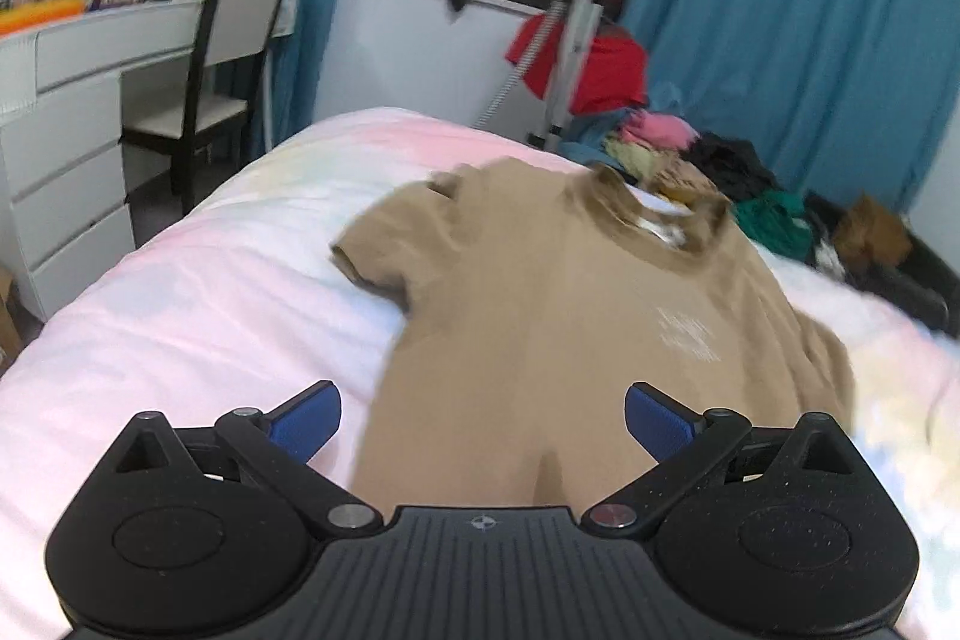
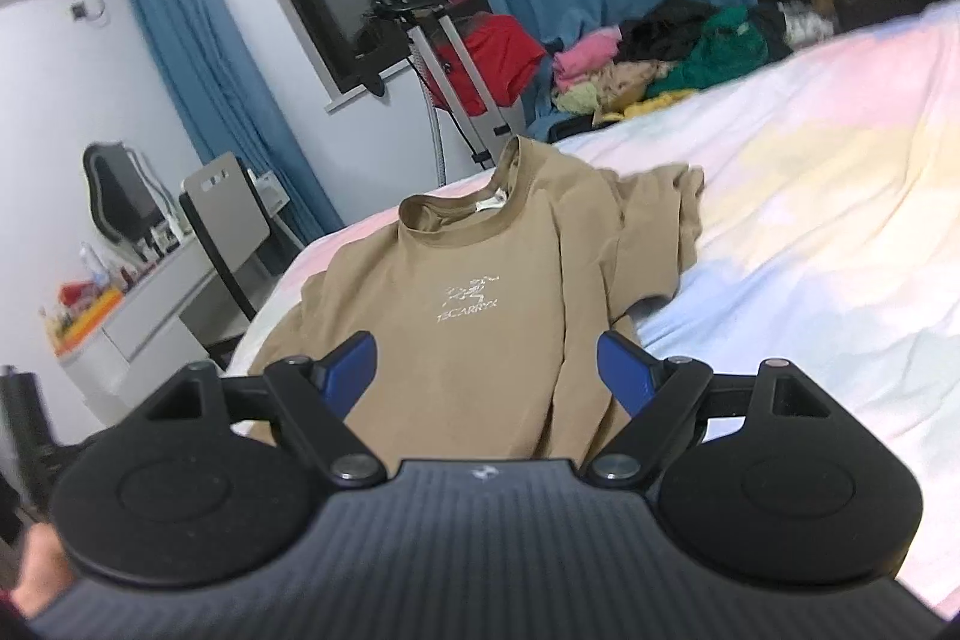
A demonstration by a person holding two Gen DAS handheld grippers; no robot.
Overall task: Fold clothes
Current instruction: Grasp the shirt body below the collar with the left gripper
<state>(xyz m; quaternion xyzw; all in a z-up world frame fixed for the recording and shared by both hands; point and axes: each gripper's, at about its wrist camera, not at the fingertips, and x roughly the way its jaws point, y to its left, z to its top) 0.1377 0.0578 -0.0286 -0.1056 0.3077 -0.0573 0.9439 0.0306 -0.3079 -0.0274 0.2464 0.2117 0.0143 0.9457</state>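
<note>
Tan cotton T-shirt (image 1: pixel 540 316) is lying face up and unfolded on the bed (image 1: pixel 198 292), collar toward twelve o'clock. I am hovering the left claw (image 1: pixel 483 421) and right claw (image 2: pixel 486 370) wide, holding nothing; every fold is remaining, I judge.

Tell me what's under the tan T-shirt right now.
The tan T-shirt lies front-up on the pastel bedspread, which shows around it. Anything beneath the fabric is covered. Neither gripper grips it; both sets of jaws are open.
</note>
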